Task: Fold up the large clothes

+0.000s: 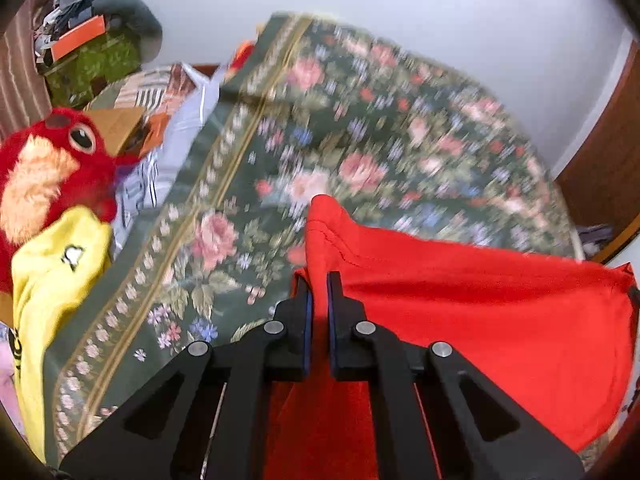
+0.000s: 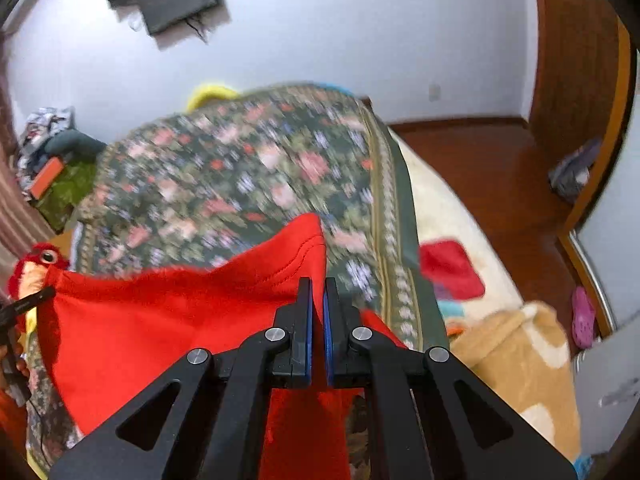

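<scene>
Floral bedspread (image 1: pixel 248 216) under red garment (image 1: pixel 480 312)

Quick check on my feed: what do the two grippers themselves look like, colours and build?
Both match. The left gripper and right gripper are matte black, with two flat fingers lined inside with blue pads. Angular black linkage arms with triangular cut-outs spread back from the fingers, pinned by round silver rivets. No cables, markings or sleeves show.

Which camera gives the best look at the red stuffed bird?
The left wrist view: the red stuffed bird sits large at the left edge, eye and pale cheek clear. In the right wrist view it is small at the far left, partly hidden behind the red garment.
</scene>
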### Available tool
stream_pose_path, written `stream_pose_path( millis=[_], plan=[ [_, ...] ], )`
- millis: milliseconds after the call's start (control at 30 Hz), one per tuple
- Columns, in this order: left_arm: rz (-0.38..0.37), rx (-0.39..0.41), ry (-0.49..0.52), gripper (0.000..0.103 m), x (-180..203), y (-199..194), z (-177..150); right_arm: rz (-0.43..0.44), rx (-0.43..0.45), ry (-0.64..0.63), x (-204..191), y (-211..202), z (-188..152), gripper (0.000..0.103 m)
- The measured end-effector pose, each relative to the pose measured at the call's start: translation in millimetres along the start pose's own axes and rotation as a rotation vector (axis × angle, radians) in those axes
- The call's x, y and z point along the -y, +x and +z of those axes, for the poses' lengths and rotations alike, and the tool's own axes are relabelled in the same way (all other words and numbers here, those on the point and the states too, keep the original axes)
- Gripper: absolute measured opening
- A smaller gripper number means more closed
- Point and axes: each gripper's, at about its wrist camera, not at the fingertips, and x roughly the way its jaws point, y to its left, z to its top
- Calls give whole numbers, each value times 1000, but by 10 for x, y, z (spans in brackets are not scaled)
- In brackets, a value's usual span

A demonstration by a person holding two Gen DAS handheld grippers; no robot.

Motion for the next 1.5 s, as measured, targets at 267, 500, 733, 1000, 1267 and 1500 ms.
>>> stream_pose_path(
  millis=[267,500,733,1000,1267,1500],
  plan=[
    [109,-91,58,20,24,414,-239,-81,-84,36,163,322,-176,7],
    [130,-58,117,39,83,32,-274,-81,-49,-22,78,-142,-180,8],
    [1,25,193,54,479,-636,-358,31,-24,-171,-478,-479,-363,41],
    [-165,-7,276,60,1049,-835,-744,124,-131,-339,-1115,-349,-843,63],
    [-158,-94,307,61,1344,-464,-1180,28,-182,-426,-1075,-219,-1080,73],
    [-111,-89,318,70,1184,-518,-1381,-41,-180,-320,-613,-348,-1122,77]
  ],
)
